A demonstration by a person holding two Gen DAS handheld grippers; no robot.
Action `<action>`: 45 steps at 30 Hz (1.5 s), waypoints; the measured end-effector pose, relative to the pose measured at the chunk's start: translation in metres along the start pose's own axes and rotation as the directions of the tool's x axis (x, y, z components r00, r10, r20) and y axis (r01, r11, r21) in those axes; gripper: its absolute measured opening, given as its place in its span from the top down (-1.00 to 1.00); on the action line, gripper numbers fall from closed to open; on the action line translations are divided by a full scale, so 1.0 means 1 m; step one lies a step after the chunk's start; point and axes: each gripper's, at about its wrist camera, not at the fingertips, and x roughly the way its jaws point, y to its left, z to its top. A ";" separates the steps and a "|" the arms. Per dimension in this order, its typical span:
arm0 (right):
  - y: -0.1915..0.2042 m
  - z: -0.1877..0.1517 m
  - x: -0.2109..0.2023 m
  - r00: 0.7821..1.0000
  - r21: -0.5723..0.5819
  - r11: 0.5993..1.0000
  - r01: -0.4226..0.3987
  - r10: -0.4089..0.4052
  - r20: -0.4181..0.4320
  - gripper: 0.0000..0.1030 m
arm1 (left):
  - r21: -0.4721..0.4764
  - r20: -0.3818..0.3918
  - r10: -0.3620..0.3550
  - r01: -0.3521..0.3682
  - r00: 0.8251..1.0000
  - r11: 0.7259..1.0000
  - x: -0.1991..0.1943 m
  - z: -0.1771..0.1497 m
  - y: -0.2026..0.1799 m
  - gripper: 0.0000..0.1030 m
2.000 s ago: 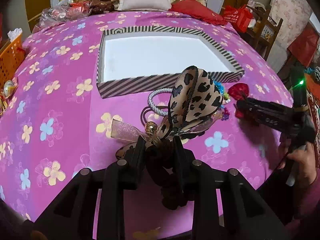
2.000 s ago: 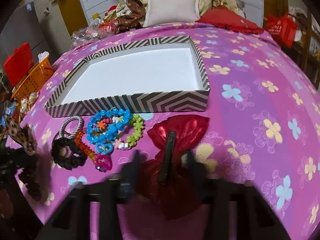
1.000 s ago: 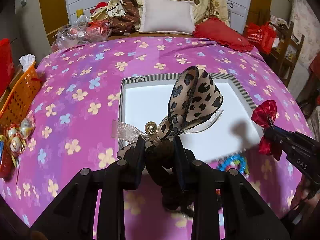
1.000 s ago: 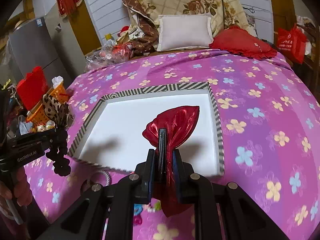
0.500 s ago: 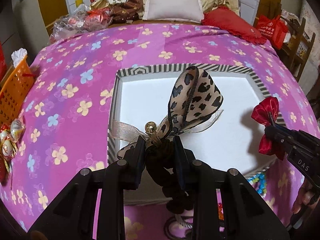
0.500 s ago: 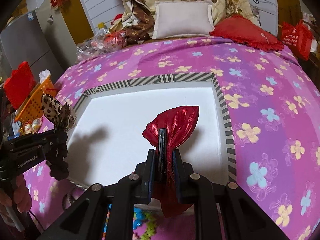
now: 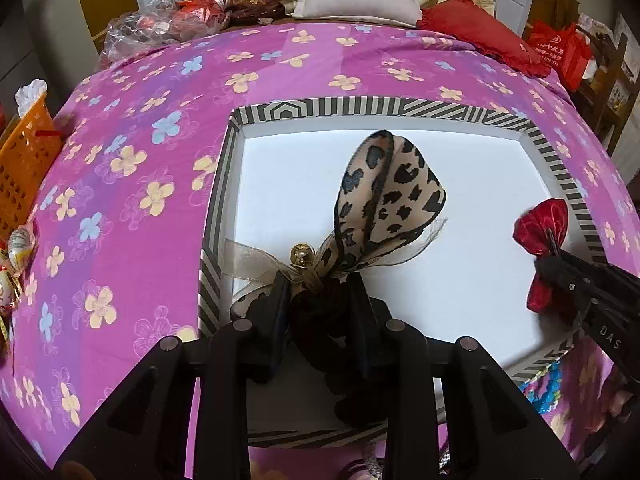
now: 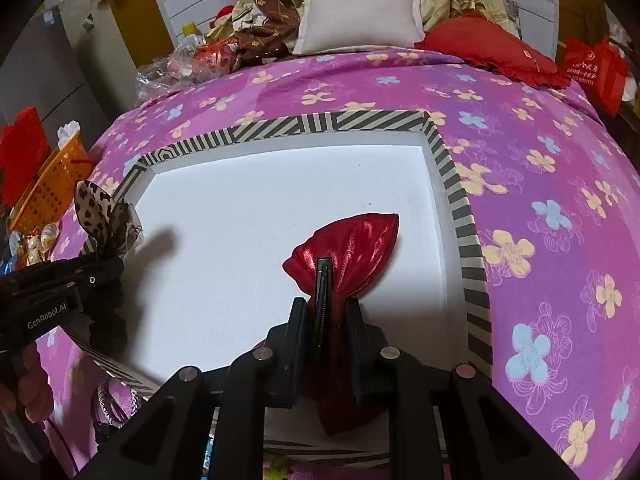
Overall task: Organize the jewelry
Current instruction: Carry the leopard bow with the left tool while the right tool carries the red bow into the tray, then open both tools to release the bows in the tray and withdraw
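Note:
My left gripper (image 7: 318,288) is shut on a leopard-print bow scrunchie (image 7: 384,208) with a gold bell, held above the left part of a white tray with a black-and-white striped rim (image 7: 216,200). My right gripper (image 8: 324,312) is shut on a shiny red bow hair clip (image 8: 352,244), held above the tray's right part (image 8: 460,208). Each gripper shows in the other's view: the red bow (image 7: 546,226) at the right, the leopard bow (image 8: 102,208) at the left.
The tray sits on a pink flowered bedspread (image 7: 120,160). Blue beads (image 7: 546,390) and a silver hair tie (image 8: 110,404) lie by the tray's near edge. An orange basket (image 7: 24,156) stands at the left. Pillows (image 8: 360,16) and bags lie at the far end.
Both grippers have lifted their bows off the bedspread and moved forward over the tray. They now sit lower and closer to its white floor.

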 end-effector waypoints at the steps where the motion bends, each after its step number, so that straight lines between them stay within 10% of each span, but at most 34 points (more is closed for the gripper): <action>1: 0.000 0.000 0.000 1.000 0.003 1.000 -0.003 0.003 0.000 0.63 | 0.000 0.000 0.002 -0.002 1.000 1.000 0.000 0.000 0.000 0.46; 6: 0.004 0.000 -0.004 1.000 0.002 1.000 -0.024 0.024 0.010 0.11 | 0.014 0.016 0.026 -0.026 1.000 1.000 -0.001 -0.001 -0.003 0.42; 15: 0.010 -0.008 -0.028 0.998 0.003 1.000 -0.027 0.027 0.060 0.08 | 0.013 0.081 0.015 -0.016 0.997 1.000 -0.025 -0.006 0.002 -0.35; 21: 0.019 -0.018 -0.059 0.993 -0.012 1.000 -0.001 0.002 0.122 -0.37 | 0.007 0.128 0.017 -0.018 0.992 1.000 -0.054 -0.017 0.005 -0.35; 45: 0.036 -0.085 -0.128 0.988 -0.022 0.999 0.048 -0.045 0.148 -0.39 | -0.073 0.132 -0.063 0.073 0.989 0.995 -0.122 -0.118 0.026 -0.35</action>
